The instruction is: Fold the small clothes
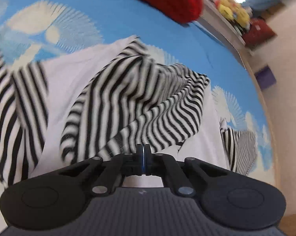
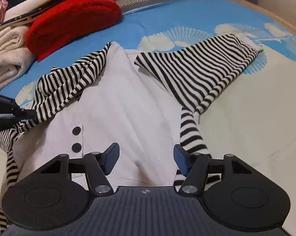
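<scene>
Right wrist view: a small white top (image 2: 116, 98) with black-and-white striped sleeves lies spread on a bed (image 2: 167, 19) covered in a blue shell-print sheet, below a red folded garment (image 2: 75, 17) and a stack of cream cloth (image 2: 8, 55) near the far left corner. The right hand-held gripper (image 2: 146, 158) hangs over the hem, jaws apart, nothing between them. The left hand-held gripper (image 1: 142, 153) is closed at the edge of a striped sleeve (image 1: 140, 98), which is bunched over the body.

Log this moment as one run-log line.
task: fold top | left tongs: shut, at striped sleeve | right tongs: open over white top, empty | red knit: folded beyond
</scene>
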